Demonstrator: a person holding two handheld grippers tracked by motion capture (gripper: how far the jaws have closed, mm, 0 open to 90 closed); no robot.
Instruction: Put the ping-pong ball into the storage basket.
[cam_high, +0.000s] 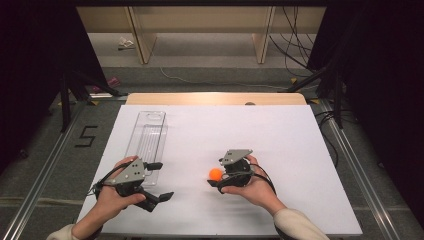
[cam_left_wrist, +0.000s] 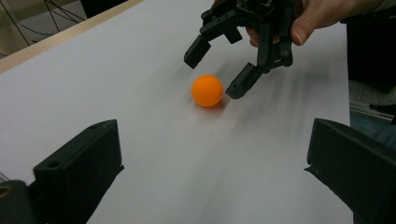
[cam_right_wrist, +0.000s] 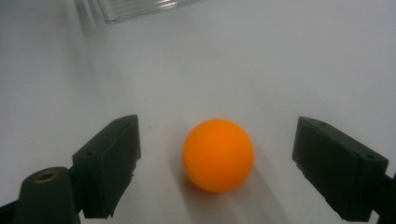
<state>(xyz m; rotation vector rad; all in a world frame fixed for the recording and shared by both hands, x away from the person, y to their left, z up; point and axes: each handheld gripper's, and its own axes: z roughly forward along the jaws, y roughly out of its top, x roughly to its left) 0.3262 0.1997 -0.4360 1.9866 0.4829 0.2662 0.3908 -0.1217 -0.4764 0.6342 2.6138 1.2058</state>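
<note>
- Right gripper (cam_high: 216, 176) is sitting with its jaws spread wide on either side of the orange ball (cam_high: 215, 174), not gripping it.
- Orange ball is resting on the white table (cam_high: 280, 150), near its middle; being round, it is showing no long axis or heading.
- Left gripper (cam_high: 159, 181) is hovering with jaws wide apart, holding nothing, beside a clear plastic tray (cam_high: 147, 135).

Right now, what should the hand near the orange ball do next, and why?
Probably ease the right gripper slightly forward, then close it. Its fingers are open on either side of the orange ball without touching it, and the ball sits loose on the white table, so a gentle squeeze should catch it.
</note>
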